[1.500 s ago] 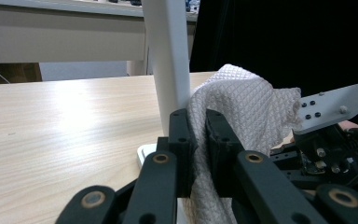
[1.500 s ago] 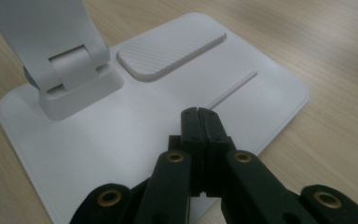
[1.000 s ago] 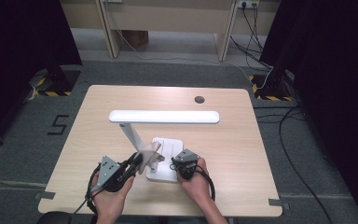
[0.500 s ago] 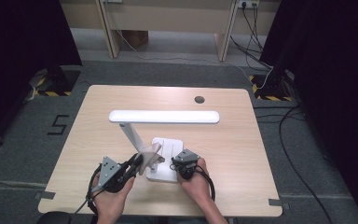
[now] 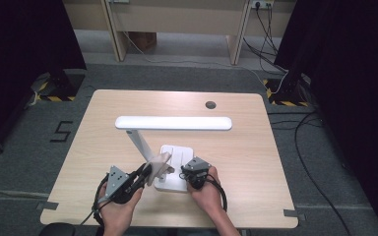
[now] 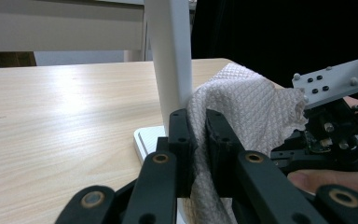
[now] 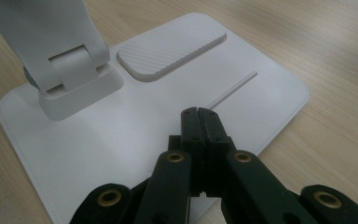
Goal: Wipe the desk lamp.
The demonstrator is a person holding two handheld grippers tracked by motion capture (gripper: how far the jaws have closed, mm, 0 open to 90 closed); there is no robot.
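Observation:
A white desk lamp stands on the table, with a long head, a slanted stem and a flat base. My left gripper is shut on a beige waffle-weave cloth, which presses against the stem just above the base. In the left gripper view the cloth bunches between the jaws. My right gripper is shut with nothing in it, and its tips rest on the lamp base near the hinge.
The wooden table has a round cable hole at the back right. Cables run over the grey floor to the right. A ribbed pad sits on the lamp base.

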